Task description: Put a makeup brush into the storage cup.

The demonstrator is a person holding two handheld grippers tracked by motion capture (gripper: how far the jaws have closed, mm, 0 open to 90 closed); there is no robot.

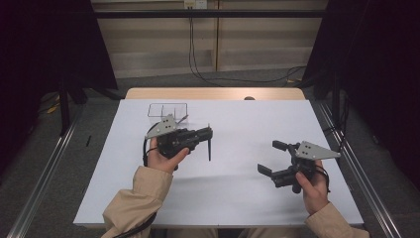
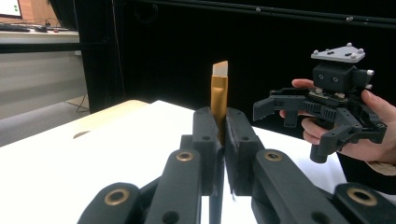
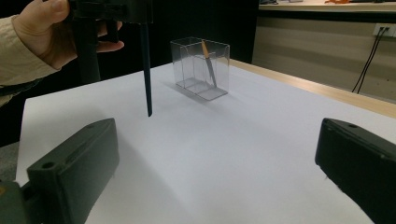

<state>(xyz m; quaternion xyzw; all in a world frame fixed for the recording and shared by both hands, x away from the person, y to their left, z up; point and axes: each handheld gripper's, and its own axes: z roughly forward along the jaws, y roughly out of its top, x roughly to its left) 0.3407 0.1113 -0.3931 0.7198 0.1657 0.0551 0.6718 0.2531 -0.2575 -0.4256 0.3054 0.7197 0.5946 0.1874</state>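
High view: left gripper (image 1: pixel 205 135) clamped on brush (image 1: pixel 209 146), bound for holder (image 1: pixel 167 110) at 11 o'clock; right gripper (image 1: pixel 271 157) agape, empty.

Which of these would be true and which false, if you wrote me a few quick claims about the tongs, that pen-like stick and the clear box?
1. The left tongs are shut on a pen-like stick. True.
2. The right tongs hold the clear box. False: their jaws stand wide apart with nothing between them.
3. The clear box stands on the white table with a slim stick leaning inside it. True.
4. The stick's lower tip lies flat on the table. False: in the right gripper view the stick hangs upright, and whether its tip touches the table I cannot tell.
5. The two tongs touch each other. False: they are apart.
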